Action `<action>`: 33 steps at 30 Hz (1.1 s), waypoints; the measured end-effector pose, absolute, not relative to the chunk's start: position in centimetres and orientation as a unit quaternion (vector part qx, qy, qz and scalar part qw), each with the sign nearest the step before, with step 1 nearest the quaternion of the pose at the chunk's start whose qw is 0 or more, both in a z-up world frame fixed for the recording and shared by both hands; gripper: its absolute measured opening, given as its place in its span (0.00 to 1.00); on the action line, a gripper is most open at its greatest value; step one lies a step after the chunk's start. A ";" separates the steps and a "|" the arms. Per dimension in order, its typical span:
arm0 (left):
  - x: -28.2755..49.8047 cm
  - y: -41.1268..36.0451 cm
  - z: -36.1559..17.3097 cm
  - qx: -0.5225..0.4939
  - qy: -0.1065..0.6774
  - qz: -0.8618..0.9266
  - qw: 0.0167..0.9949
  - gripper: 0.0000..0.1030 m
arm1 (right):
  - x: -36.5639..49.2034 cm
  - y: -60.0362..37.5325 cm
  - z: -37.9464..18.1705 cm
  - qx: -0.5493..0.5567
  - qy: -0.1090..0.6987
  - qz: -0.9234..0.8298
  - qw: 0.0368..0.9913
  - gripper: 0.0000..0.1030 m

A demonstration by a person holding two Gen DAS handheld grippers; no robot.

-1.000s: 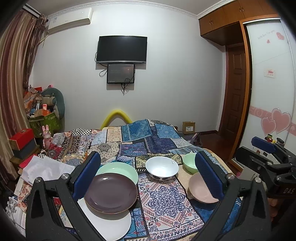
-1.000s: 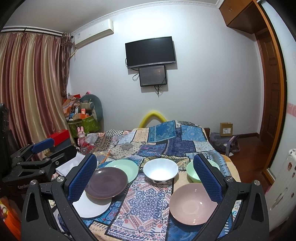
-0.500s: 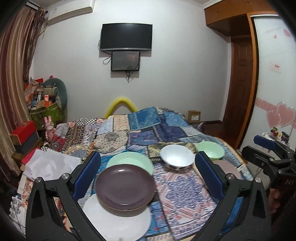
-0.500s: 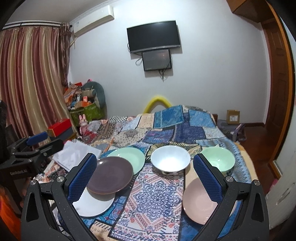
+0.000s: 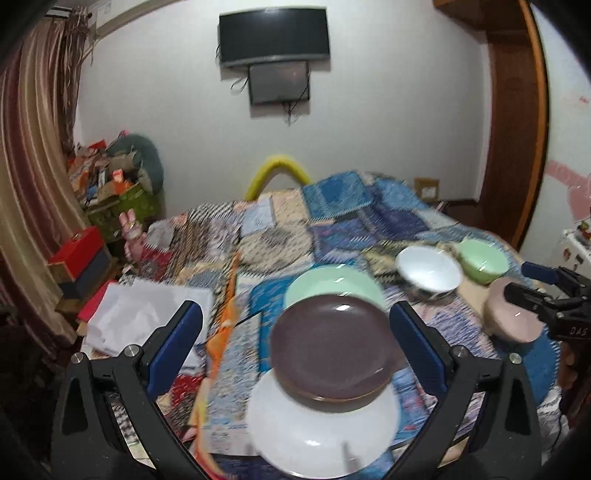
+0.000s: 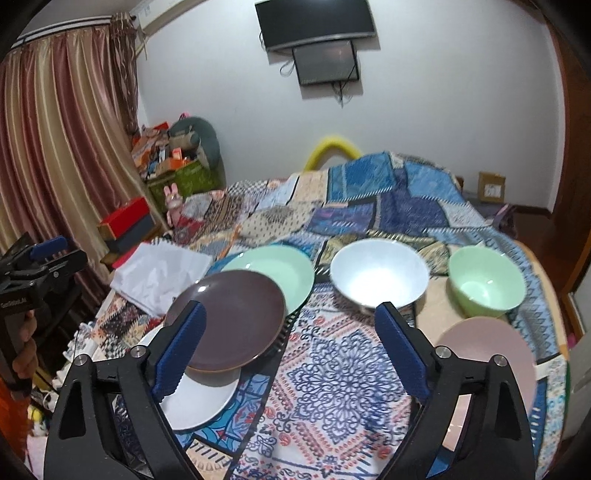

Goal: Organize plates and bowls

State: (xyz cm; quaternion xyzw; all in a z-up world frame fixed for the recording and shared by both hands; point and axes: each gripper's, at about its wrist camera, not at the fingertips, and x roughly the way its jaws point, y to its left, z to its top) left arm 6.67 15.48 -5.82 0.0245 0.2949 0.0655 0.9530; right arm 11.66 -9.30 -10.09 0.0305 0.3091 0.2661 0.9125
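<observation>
On the patterned cloth a dark brown plate [image 5: 332, 343] [image 6: 231, 317] rests on a white plate [image 5: 321, 432] [image 6: 199, 398], with a mint green plate [image 5: 332, 286] [image 6: 273, 269] behind. To the right stand a white bowl [image 5: 428, 273] [image 6: 378, 275], a green bowl [image 5: 482, 258] [image 6: 485, 280] and a pink bowl [image 5: 511, 319] [image 6: 487, 354]. My left gripper [image 5: 295, 339] is open, above the left side of the brown plate. My right gripper [image 6: 291, 343] is open over the cloth between plates and bowls, and shows at the right of the left wrist view [image 5: 546, 306].
The dishes sit on a table covered with patchwork cloths [image 6: 343, 373]. White paper [image 5: 144, 314] lies at the left. Red boxes [image 5: 75, 251], a cluttered green bin [image 6: 184, 173] and curtains stand left. A wall TV [image 5: 273, 35] hangs ahead.
Both grippers have moved forward and tilted down toward the dishes. The left one swung left, so the plates now sit right of its centre. Both stay open.
</observation>
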 end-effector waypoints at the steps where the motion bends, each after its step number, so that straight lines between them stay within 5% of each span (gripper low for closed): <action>1: 7.1 16.1 -6.5 0.025 0.302 0.071 0.950 1.00 | 12.0 -8.9 -10.4 0.030 0.314 0.267 0.910 0.87; 10: 11.0 19.9 -12.4 -0.008 0.386 0.056 0.921 0.69 | 14.4 -6.0 -13.1 0.011 0.357 0.276 0.892 0.77; 20: 14.9 22.3 -17.4 -0.059 0.436 0.032 0.897 0.67 | 17.1 -3.6 -16.7 -0.008 0.412 0.273 0.869 0.64; 33: 18.9 23.1 -22.0 -0.080 0.487 0.013 0.869 0.41 | 19.4 -1.7 -20.1 -0.004 0.462 0.278 0.842 0.46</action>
